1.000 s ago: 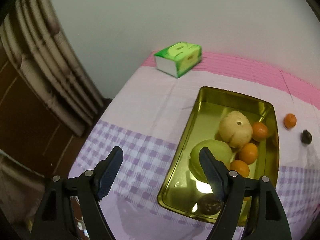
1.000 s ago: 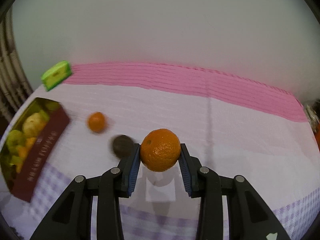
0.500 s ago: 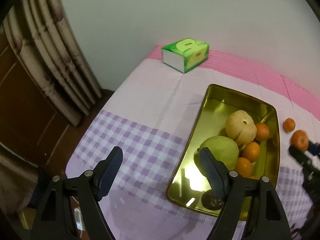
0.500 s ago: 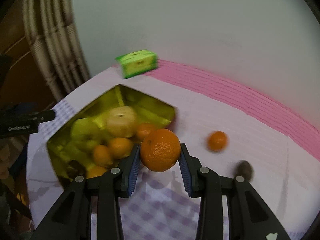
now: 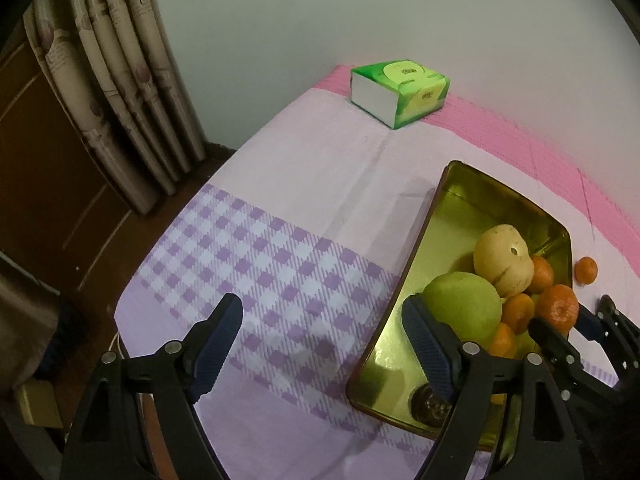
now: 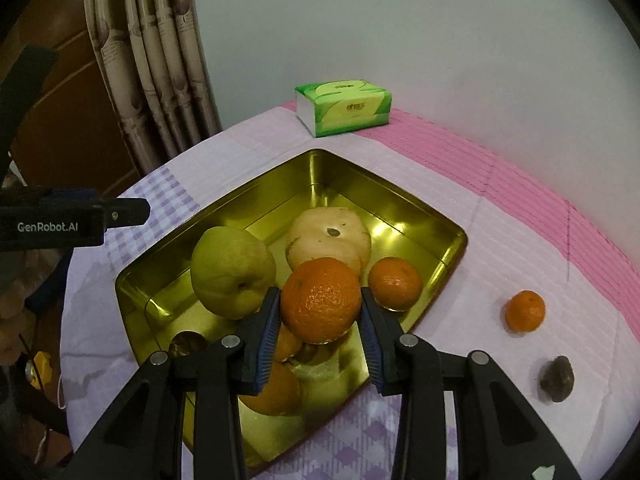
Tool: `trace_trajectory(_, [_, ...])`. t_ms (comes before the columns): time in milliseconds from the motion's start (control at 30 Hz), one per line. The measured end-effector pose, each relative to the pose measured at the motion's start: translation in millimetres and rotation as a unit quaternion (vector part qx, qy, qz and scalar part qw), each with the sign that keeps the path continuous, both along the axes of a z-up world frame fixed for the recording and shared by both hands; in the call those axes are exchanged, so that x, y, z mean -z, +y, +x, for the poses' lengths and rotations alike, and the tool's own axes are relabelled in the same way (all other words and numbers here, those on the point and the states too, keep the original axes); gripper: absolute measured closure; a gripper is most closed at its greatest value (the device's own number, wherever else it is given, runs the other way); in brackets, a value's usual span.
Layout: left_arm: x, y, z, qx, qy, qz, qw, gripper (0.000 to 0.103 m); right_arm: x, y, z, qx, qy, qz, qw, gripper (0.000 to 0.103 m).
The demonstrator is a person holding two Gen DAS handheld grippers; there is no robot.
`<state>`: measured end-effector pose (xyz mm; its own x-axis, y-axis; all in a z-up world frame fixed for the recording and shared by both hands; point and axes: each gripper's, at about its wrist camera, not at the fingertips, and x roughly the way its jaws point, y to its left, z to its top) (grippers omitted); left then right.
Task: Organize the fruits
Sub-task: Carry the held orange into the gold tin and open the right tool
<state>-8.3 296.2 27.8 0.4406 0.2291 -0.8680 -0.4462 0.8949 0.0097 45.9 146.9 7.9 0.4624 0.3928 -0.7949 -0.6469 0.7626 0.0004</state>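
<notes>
Right tool (image 6: 320, 316) clamped on a large orange (image 6: 320, 299), held above the gold tray (image 6: 420, 216) of fruit. Left tool (image 5: 322, 330) spread wide, empty, over the checked surface (image 5: 280, 264). One small orange (image 6: 525, 311) lies outside the tray.

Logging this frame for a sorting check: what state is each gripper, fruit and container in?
right gripper: shut on orange, above tray
orange: held, not yet released
left gripper: open, holding nothing
tray: holds pears and oranges
small orange: loose on cloth
dark fruit: loose on cloth
tissue box: closed
</notes>
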Motion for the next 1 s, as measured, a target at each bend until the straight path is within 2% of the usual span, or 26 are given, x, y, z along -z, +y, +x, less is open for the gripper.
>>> trace_trajectory(333, [1, -3, -1, -0.001, 0.002, 0.006, 1.0000, 0.021, 15, 8, 5, -0.001, 0.008, -0.017, 1.000, 0.068])
trace_trajectory(733, [1, -8, -1, 0.008, 0.003, 0.014, 0.9999, 0.021, 12, 8, 4, 0.002, 0.010, -0.014, 1.000, 0.067])
trace_trajectory(1000, [2, -10, 1, 0.015, 0.003, 0.015, 0.9998, 0.021, 6, 5, 3, 0.008, 0.005, -0.002, 1.000, 0.059])
